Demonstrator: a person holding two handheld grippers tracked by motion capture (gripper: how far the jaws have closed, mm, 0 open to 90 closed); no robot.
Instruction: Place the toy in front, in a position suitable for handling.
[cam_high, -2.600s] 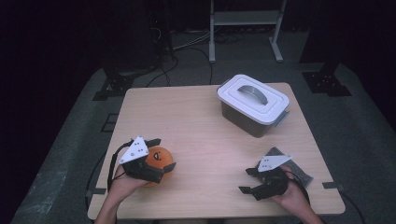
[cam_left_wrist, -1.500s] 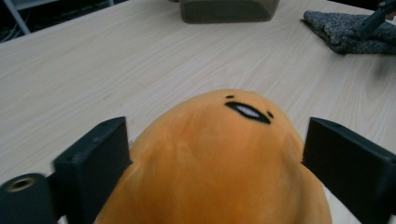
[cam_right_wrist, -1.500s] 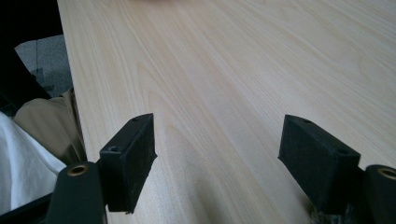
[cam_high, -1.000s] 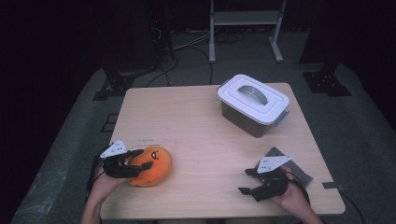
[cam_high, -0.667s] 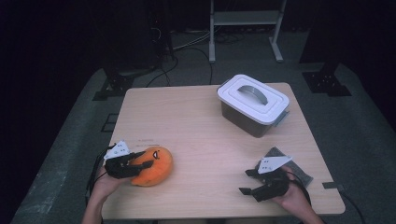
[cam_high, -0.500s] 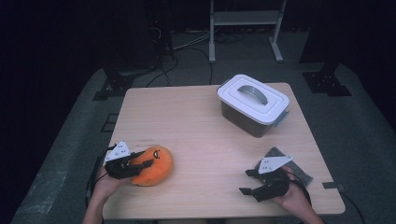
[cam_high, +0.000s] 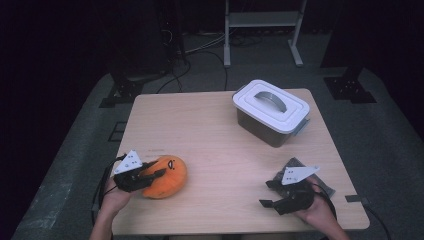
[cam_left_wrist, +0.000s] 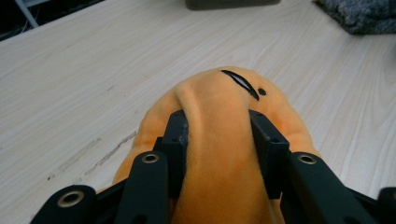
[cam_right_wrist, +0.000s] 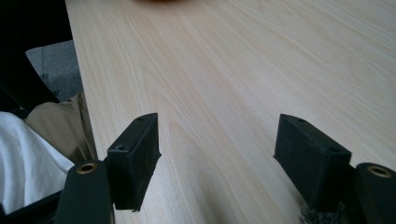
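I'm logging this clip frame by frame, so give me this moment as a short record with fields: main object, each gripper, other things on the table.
main object: orange plush toy, lying near the table's front left corner
left gripper: shut on the plush, pads pinching a ridge of its fabric
right gripper: open, nothing between the jaws, low over the bare wood
container: grey bin with a white lid, lid on, handle flat, at the far right
cloth: dark grey cloth under the right hand
surface: light wooden table

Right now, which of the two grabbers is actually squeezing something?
The left gripper: its jaws pinch the orange plush toy, which bulges between them. The right gripper stands open above bare table.
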